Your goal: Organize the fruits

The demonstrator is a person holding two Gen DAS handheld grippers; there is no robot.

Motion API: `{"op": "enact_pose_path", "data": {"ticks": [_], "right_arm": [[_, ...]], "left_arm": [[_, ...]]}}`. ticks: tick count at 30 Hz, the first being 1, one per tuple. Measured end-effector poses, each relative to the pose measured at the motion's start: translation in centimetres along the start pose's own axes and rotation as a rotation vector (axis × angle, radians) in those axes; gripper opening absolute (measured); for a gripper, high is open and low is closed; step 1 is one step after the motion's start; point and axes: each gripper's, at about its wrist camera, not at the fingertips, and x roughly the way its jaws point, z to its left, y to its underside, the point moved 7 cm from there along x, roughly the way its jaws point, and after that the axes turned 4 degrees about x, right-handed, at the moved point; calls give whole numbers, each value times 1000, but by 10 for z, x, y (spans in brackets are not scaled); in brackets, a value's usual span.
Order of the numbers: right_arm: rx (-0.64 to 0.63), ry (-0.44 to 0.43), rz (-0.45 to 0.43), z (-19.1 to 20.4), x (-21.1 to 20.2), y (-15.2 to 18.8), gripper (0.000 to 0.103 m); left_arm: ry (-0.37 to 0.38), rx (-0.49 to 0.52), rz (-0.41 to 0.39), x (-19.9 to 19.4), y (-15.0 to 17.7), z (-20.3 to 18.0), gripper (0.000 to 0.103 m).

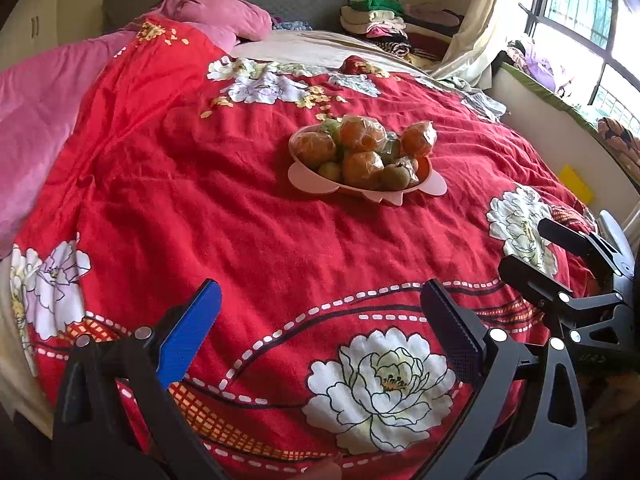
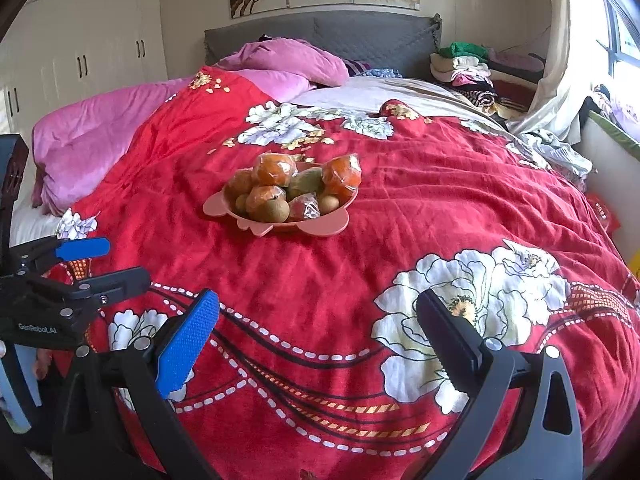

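**Fruit piled in the pink dish, both grippers wide and empty**

The pile of fruit (image 1: pixel 360 152) sits heaped in a shallow pink plastic dish with a scalloped rim (image 1: pixel 304 182), out in the middle of the bed. On top are plastic-wrapped orange fruits (image 2: pixel 274 173), crinkled film catching the light; lower down lie smaller brown-green round fruits (image 2: pixel 274 210), and a greenish one (image 2: pixel 306 182) is wedged between the oranges. The dish rests directly on a red quilt printed with big white flowers (image 1: pixel 248 248), rumpled all around it.

Nearer the cameras, the left gripper (image 1: pixel 320 332) hovers over the quilt's near edge, well short of the dish, its blue-padded finger and its black finger spread far apart with nothing between them. The right gripper (image 2: pixel 318 340) is the same story: jaws parted wide, holding nothing, well apart from the fruit. Each gripper shows at the edge of the other's view, side by side.

Beyond the dish, a pink duvet (image 2: pixel 100 132) is bunched to the left, a grey padded headboard (image 2: pixel 360 32) backs the bed, and folded clothes (image 2: pixel 464 68) are stacked at the far right corner.
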Motion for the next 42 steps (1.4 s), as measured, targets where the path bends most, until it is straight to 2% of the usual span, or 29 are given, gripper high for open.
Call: {"op": "enact_pose_path", "data": {"ticks": [42], "right_arm": [[16,6,2,-7,-1,2,99]], "left_arm": [[-15,-4,14,-1,-1,2,93]]}}
